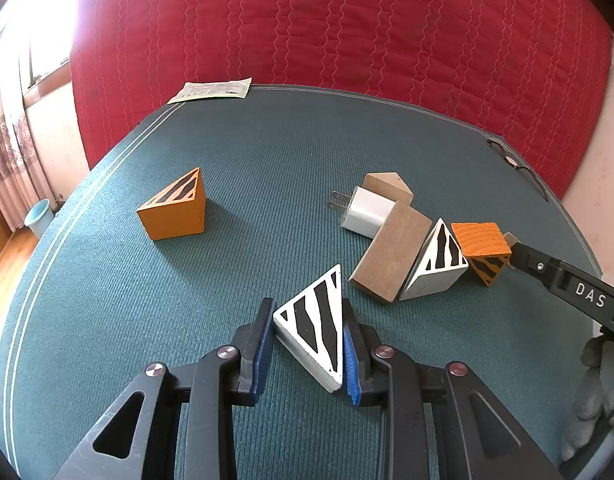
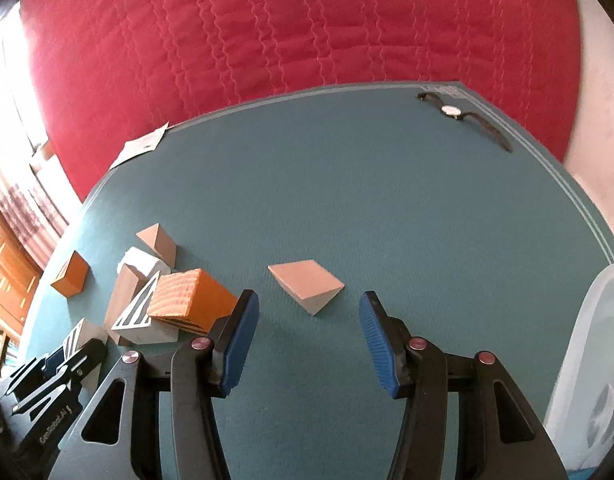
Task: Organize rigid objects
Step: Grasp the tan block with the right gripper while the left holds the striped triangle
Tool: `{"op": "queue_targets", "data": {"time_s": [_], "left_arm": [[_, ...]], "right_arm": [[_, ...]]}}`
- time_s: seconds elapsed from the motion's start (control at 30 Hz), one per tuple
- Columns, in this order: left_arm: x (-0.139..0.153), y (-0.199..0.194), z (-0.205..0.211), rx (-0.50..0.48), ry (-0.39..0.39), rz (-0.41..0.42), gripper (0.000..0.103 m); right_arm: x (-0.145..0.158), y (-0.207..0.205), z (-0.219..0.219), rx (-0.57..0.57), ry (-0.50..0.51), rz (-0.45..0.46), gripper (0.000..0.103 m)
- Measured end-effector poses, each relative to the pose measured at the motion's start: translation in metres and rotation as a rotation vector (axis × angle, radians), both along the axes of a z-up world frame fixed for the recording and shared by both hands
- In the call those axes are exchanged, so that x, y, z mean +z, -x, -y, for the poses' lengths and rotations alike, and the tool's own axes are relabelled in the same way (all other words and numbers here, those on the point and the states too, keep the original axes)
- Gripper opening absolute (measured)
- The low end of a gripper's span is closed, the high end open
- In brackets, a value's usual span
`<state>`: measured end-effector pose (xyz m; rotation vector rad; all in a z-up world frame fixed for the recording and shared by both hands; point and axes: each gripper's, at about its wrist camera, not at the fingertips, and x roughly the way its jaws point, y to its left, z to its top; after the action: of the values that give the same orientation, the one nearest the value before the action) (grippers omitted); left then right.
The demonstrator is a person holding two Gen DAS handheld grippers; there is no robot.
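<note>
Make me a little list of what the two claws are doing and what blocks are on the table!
left claw: shut on the white striped wedge
right claw: open, nothing between its pads
nearest to right claw: plain wedge, lying apart on the green mat
pile: brown blocks, white charger, another striped white wedge, orange block
alone: orange wedge
far edge: wristwatch, paper

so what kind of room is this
Probably a bedroom at home: a red quilted bedspread hangs behind the green table, a curtained window stands at the side, and a wristwatch lies on the table.
</note>
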<state>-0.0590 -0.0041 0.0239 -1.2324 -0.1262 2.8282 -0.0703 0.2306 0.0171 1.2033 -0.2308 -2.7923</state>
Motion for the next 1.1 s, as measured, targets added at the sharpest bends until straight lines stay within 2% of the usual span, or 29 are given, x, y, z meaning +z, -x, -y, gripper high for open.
{"op": "queue_targets", "data": {"time_s": [0.1,0.23,0.67,0.73,1.1], "left_arm": [[0.0,0.0,0.0,0.0,0.0,0.0,0.031],[0.0,0.0,0.0,0.0,0.0,0.0,0.031],[0.0,0.0,0.0,0.0,-0.001,0.0,0.031],[0.001,0.0,0.001,0.0,-0.001,0.0,0.031],[0.001,0.0,0.001,0.0,-0.018,-0.002,0.031]], "right_arm": [[-0.004,0.002,0.0,0.0,0.03,0.026,0.046],[-0.006,0.006,0.005,0.002,0.016,0.025,0.04],[-0.006,0.028,0.022,0.023,-0.07,0.011,0.039],[-0.006,0.028,0.024,0.016,-0.089,0.009,0.034],[0.004,0.004,0.015,0.009,-0.054,-0.009,0.034]]}}
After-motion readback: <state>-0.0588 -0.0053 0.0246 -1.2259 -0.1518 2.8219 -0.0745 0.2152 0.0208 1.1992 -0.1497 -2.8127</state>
